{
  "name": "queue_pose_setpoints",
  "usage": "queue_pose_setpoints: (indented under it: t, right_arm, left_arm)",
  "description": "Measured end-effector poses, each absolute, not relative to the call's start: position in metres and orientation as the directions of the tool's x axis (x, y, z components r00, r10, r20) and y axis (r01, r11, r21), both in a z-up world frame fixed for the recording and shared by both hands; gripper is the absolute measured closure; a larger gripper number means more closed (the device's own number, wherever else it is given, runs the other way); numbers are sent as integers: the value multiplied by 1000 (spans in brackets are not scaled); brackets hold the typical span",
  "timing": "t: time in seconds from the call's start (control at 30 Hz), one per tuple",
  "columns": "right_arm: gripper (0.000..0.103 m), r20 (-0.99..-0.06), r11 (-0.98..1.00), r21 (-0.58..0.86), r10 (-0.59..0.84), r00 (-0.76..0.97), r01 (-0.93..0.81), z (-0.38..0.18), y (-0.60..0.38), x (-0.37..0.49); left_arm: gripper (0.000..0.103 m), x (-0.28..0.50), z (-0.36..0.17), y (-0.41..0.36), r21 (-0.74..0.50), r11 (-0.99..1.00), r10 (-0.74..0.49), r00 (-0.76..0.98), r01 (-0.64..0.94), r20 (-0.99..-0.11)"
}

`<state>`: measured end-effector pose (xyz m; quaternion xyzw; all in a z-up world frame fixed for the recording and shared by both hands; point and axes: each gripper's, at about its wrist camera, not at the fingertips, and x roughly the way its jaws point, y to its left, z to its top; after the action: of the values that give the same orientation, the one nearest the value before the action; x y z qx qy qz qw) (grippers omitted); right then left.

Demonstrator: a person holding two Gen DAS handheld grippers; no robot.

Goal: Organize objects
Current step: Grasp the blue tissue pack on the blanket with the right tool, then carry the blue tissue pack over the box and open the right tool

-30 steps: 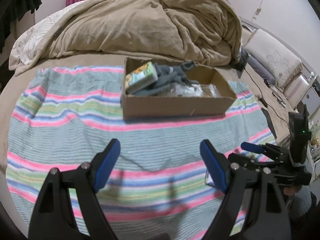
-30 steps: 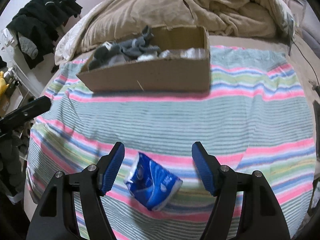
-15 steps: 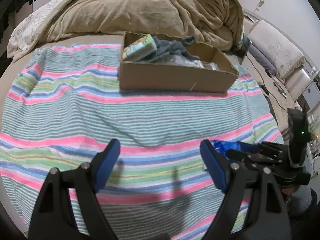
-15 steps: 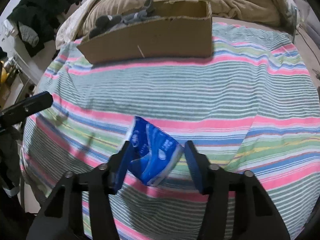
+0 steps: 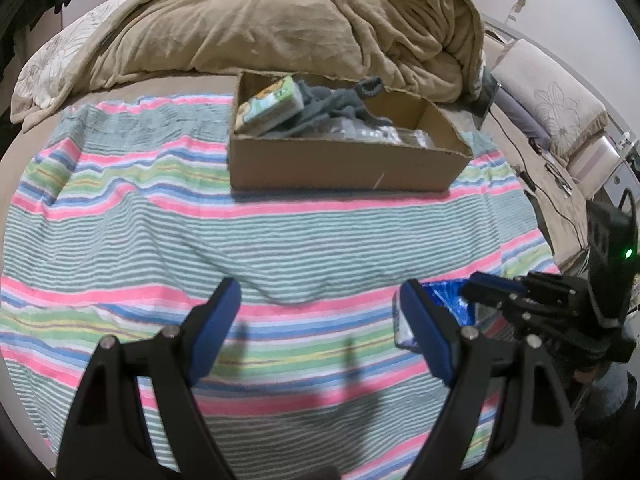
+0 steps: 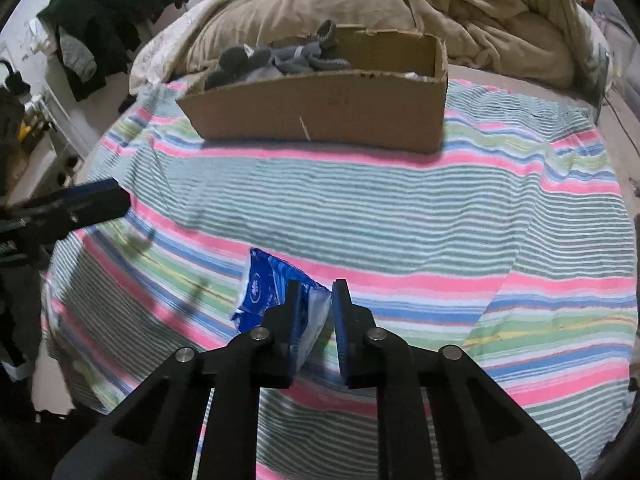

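Note:
My right gripper (image 6: pixel 316 304) is shut on a blue tissue packet (image 6: pixel 266 290), squeezing its near end just above the striped blanket (image 6: pixel 400 216). The packet also shows in the left wrist view (image 5: pixel 448 300), beside my right gripper (image 5: pixel 492 286). My left gripper (image 5: pixel 320 320) is open and empty over the blanket (image 5: pixel 160 248). A cardboard box (image 5: pixel 340 168) stands farther back, holding a green packet (image 5: pixel 272 102), grey socks (image 5: pixel 340 104) and clear plastic items. The box (image 6: pixel 320 116) shows in the right wrist view too.
A crumpled tan duvet (image 5: pixel 280 20) lies behind the box. Pillows (image 5: pixel 552 100) and a cable (image 5: pixel 532 184) lie at the right edge of the bed. Dark clothes (image 6: pixel 112 12) hang at the left in the right wrist view.
My right gripper has closed on the blue tissue packet, which lay between its open fingers a second ago. The left gripper stayed open and shifted slightly.

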<state>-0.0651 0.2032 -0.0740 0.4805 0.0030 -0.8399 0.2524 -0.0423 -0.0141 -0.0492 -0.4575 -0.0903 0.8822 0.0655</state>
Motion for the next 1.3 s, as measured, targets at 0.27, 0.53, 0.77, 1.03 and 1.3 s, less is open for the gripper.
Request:
queue_pose_setpoints:
  t: [0.27, 0.53, 0.77, 1.03, 1.3]
  right_arm:
    - [90, -768, -859, 243, -454, -452, 451, -44, 207, -82]
    - [92, -731, -838, 259, -495, -470, 479, -16, 214, -98]
    - [92, -695, -843, 253, -500, -517, 475, 7, 220, -120]
    - [92, -670, -847, 254, -503, -546, 467, 20, 221, -157]
    - [92, -656, -848, 290, -514, -553, 445, 14, 222, -203]
  left_arm:
    - [20, -51, -40, -13, -214, -976, 190, -587, -30, -787]
    - [20, -62, -26, -16, -232, -972, 199, -613, -27, -764]
    - [20, -75, -18, -19, -234, -972, 199, -631, -28, -750]
    - [20, -90, -14, -25, -229, -973, 196, -646, -34, -738]
    - [20, -115, -15, -32, -194, -980, 168, -662, -35, -730]
